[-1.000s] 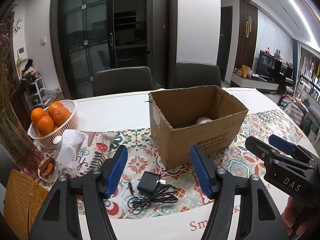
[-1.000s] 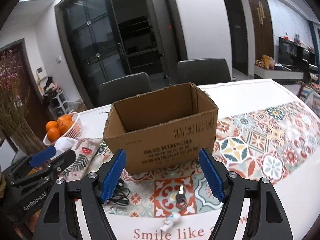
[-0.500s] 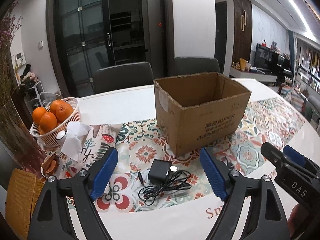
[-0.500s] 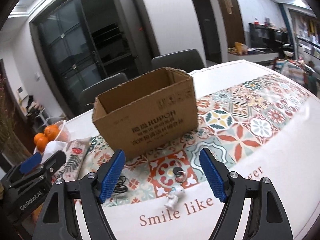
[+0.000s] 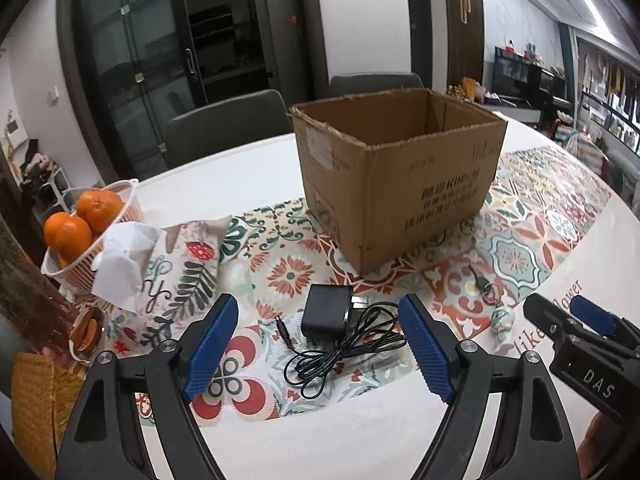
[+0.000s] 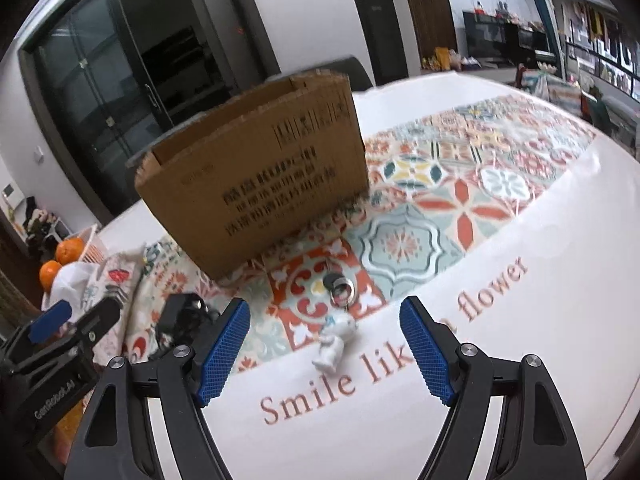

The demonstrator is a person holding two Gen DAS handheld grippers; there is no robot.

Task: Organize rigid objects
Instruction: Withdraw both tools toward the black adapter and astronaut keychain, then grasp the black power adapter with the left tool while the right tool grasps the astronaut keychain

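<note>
I'm holding both tongs wide, nothing gripped: left tongs (image 5: 318,344) w/ adapter (image 5: 326,312) lying mid-frame, right tongs (image 6: 325,344) w/ figurine keychain (image 6: 334,344) centre. Both still on tabletop (image 6: 520,360); cardboard box (image 5: 400,184) upper centre awaiting them.

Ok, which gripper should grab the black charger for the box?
Left. The left gripper stands open with the black charger framed between its fingers, just ahead. The right gripper faces the white figurine instead, also open, with the charger off to its left.

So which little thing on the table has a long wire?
The black charger. Its thin cord coils beside it; the white figurine keychain only has a metal ring.
</note>
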